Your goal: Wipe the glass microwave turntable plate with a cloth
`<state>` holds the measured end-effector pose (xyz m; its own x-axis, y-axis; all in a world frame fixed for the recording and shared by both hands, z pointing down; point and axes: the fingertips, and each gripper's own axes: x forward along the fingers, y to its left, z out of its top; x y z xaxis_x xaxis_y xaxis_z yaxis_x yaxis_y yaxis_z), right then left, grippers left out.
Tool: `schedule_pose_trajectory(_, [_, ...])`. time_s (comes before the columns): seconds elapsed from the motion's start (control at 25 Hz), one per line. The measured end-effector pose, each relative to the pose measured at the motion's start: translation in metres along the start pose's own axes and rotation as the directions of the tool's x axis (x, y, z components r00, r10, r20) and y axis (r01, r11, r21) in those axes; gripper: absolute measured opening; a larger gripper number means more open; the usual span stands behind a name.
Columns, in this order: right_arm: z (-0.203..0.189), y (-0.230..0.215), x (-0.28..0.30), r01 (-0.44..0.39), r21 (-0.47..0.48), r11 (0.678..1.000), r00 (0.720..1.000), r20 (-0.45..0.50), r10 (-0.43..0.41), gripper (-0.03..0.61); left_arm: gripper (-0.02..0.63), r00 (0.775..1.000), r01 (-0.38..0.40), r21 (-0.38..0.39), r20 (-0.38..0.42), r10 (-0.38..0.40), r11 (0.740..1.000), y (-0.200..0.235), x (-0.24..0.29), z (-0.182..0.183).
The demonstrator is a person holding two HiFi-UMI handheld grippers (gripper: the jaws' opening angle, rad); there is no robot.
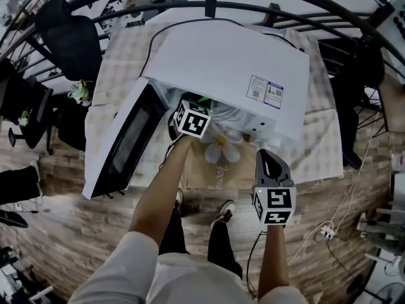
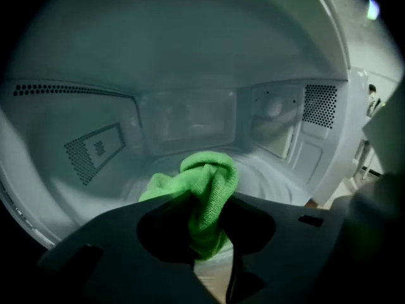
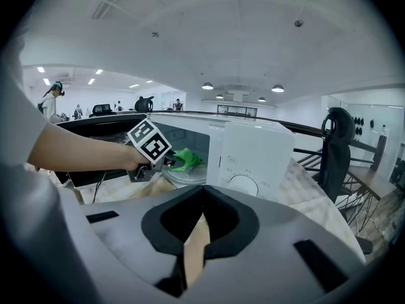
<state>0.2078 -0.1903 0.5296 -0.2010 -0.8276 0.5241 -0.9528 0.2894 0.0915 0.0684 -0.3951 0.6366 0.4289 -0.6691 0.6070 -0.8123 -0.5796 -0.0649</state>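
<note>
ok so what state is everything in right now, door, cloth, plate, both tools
microwave door: swung open
green cloth: bunched up, clamped in the left tool
left tool: shut on the green cloth, reaching inside the microwave
glass turntable plate: seated inside the microwave, below the cloth
right tool: shut, empty, outside the microwave

turntable plate (image 2: 273, 173) partly hidden behind cloth (image 2: 207, 181), microwave label (image 1: 264, 92) print too small
</note>
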Motion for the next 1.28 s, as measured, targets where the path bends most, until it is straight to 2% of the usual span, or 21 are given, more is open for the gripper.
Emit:
schedule_pose_trajectory(0.32, [0.001, 0.000, -0.001, 0.003, 0.002, 1.000, 1.000, -0.002, -0.003, 0.014, 0.124, 0.985, 0.168, 0.031, -0.043, -0.166, 0.985, -0.085, 0.007, 0.012])
schedule_pose_trajectory(0.4, [0.002, 0.000, -0.001, 0.005, 0.004, 1.000, 1.000, -0.001, -0.005, 0.014, 0.123, 0.969, 0.247, 0.030, -0.019, -0.247, 0.969, -0.105, 0.008, 0.020])
schedule_pose_trajectory(0.48, [0.003, 0.002, -0.002, 0.005, 0.004, 1.000, 1.000, 0.001, -0.005, 0.014, 0.123, 0.943, 0.330, 0.037, 0.027, -0.331, 0.943, -0.121, 0.006, 0.028])
schedule_pose_trajectory(0.52, [0.004, 0.003, -0.003, 0.003, 0.003, 1.000, 1.000, 0.001, -0.003, 0.014, 0.124, 0.934, 0.350, 0.044, 0.052, -0.352, 0.936, -0.124, 0.004, 0.030])
schedule_pose_trajectory(0.56, [0.005, 0.004, -0.003, 0.001, 0.001, 1.000, 1.000, 0.002, -0.001, 0.014, 0.124, 0.933, 0.349, 0.049, 0.076, -0.352, 0.936, -0.120, 0.000, 0.031])
schedule_pose_trajectory(0.64, [0.005, 0.005, -0.004, -0.002, -0.001, 1.000, 1.000, 0.004, 0.002, 0.014, 0.126, 0.949, 0.289, 0.044, 0.121, -0.292, 0.956, -0.096, -0.008, 0.034])
schedule_pose_trajectory(0.76, [0.002, 0.005, -0.004, -0.002, 0.004, 1.000, 1.000, 0.002, 0.002, 0.014, 0.127, 0.984, 0.097, -0.002, 0.154, -0.095, 0.995, -0.033, -0.017, 0.033])
schedule_pose_trajectory(0.84, [0.001, 0.006, -0.003, -0.004, 0.006, 1.000, 1.000, 0.002, 0.004, 0.014, 0.128, 0.992, -0.033, -0.033, 0.120, 0.036, 0.999, 0.011, -0.022, 0.022])
schedule_pose_trajectory(0.88, [0.001, 0.006, -0.003, -0.005, 0.007, 1.000, 1.000, 0.003, 0.005, 0.014, 0.129, 0.994, -0.068, -0.044, 0.088, 0.072, 0.997, 0.026, -0.023, 0.012])
schedule_pose_trajectory(1.0, [-0.001, 0.007, -0.002, -0.008, 0.009, 1.000, 1.000, 0.002, 0.008, 0.014, 0.130, 0.997, -0.076, -0.063, 0.017, 0.078, 0.995, 0.043, -0.025, -0.013])
schedule_pose_trajectory(1.16, [0.002, 0.006, -0.004, -0.009, 0.002, 1.000, 1.000, 0.010, 0.009, 0.014, 0.129, 0.998, -0.051, -0.038, 0.033, 0.052, 0.998, 0.026, -0.034, -0.022])
schedule_pose_trajectory(1.28, [0.006, 0.002, -0.009, -0.004, -0.007, 1.000, 1.000, 0.027, 0.004, 0.014, 0.129, 0.998, -0.002, -0.029, 0.060, 0.004, 1.000, -0.001, -0.036, -0.022])
